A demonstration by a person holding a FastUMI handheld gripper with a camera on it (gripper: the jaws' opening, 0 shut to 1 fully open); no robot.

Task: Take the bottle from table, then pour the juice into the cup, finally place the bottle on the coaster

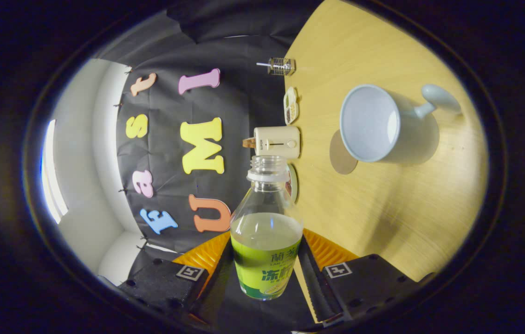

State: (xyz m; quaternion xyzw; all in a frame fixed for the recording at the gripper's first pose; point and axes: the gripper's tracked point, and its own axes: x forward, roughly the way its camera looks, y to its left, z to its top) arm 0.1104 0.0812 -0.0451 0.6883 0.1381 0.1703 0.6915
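- wooden table (383,222), pale grain, seen rolled sideways.
- cup (376,123) with handle stands on it; round coaster (340,155) lies flat, touching the cup's base.
- along the table's far edge, by the wall: cream toaster (276,143), glass jar (281,66), small divided dish (291,105), and a plate (293,182) partly hidden.

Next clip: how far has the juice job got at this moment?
Done: the bottle is off the table, capless, clamped between the gripper fingers. In hand: the view is rolled sideways, bottle tipping toward the cup, no juice leaving yet. Left: the pour, then setting the bottle on the coaster beside the cup.
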